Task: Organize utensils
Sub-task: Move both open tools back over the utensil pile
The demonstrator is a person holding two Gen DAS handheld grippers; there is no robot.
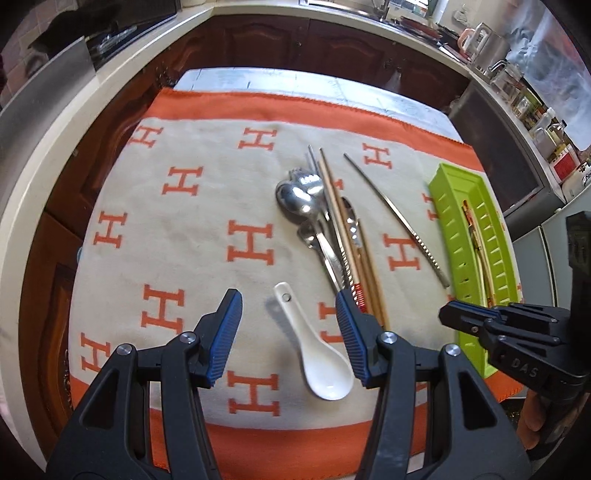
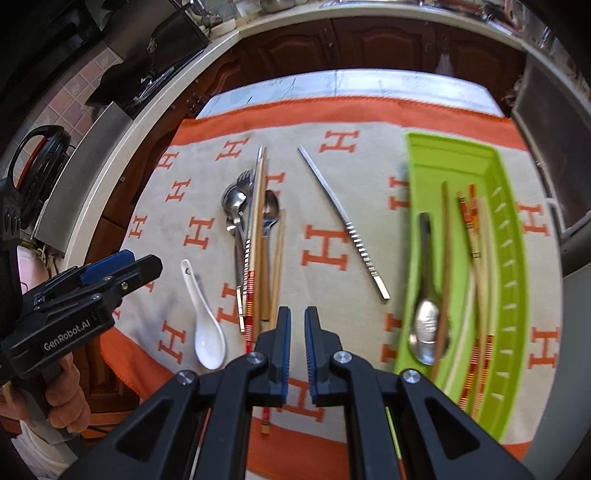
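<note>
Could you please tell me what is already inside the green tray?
Inside the green tray lie a metal spoon, bowl toward the camera, a plain wooden chopstick and chopsticks with red-banded ends. The right gripper's arm covers the tray's near end, so anything there cannot be seen.

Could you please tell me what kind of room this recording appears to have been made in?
Most likely a home kitchen: dark wooden cabinet doors run under a pale countertop, a kettle stands on the counter, and a cloth-covered table holds cutlery beside a green utensil tray.
</note>
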